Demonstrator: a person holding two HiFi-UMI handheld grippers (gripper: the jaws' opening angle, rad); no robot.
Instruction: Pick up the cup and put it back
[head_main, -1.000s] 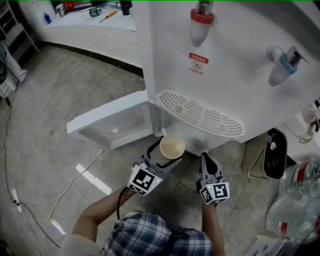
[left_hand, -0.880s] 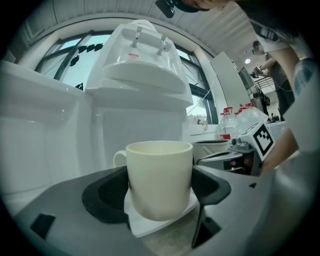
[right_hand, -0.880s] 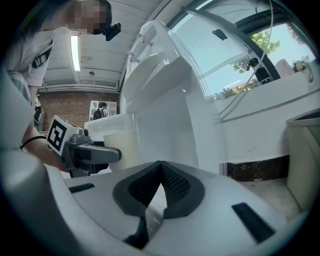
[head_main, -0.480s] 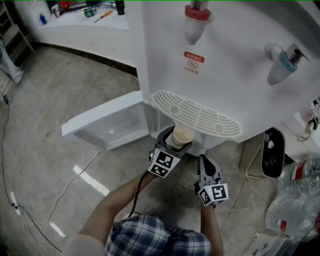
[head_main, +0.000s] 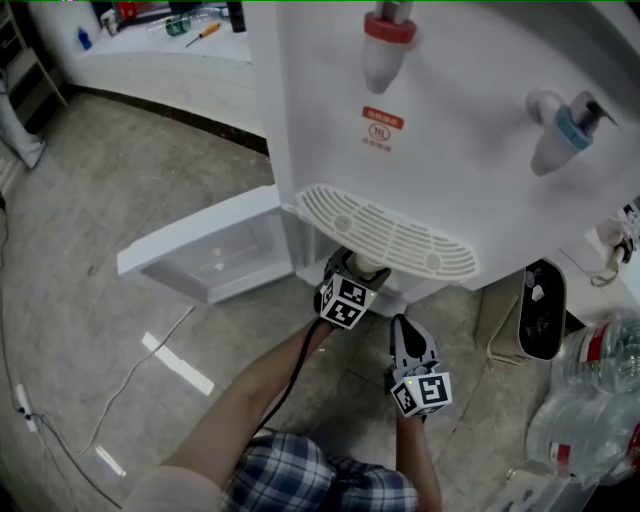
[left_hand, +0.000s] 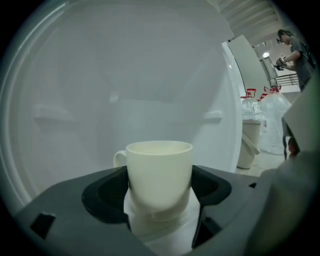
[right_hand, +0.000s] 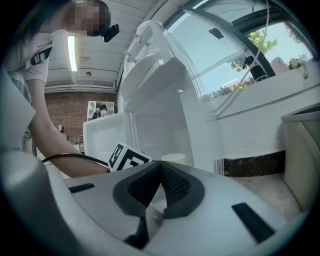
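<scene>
A cream cup (left_hand: 159, 172) with a handle on its left stands upright between the dark jaws of my left gripper (left_hand: 160, 200), which is shut on it. In the head view the left gripper (head_main: 352, 283) reaches under the drip tray (head_main: 385, 228) of the white water dispenser (head_main: 450, 110), into its lower cabinet. Only the cup's rim (head_main: 368, 266) shows there. My right gripper (head_main: 402, 328) hangs back to the right, shut with nothing in it. The right gripper view has the jaws (right_hand: 160, 167) together, and behind them the cup's rim (right_hand: 173, 158) and the left marker cube (right_hand: 129, 157).
The cabinet door (head_main: 210, 255) stands open to the left. A small bin (head_main: 545, 310) and large water bottles (head_main: 590, 400) stand at the right of the dispenser. A cable (head_main: 130, 385) lies on the floor. White cabinet walls (left_hand: 125, 75) surround the cup.
My left gripper has carried the cup forward and to the right, from open floor to under the drip tray and into the cabinet. The right gripper has hardly moved.
</scene>
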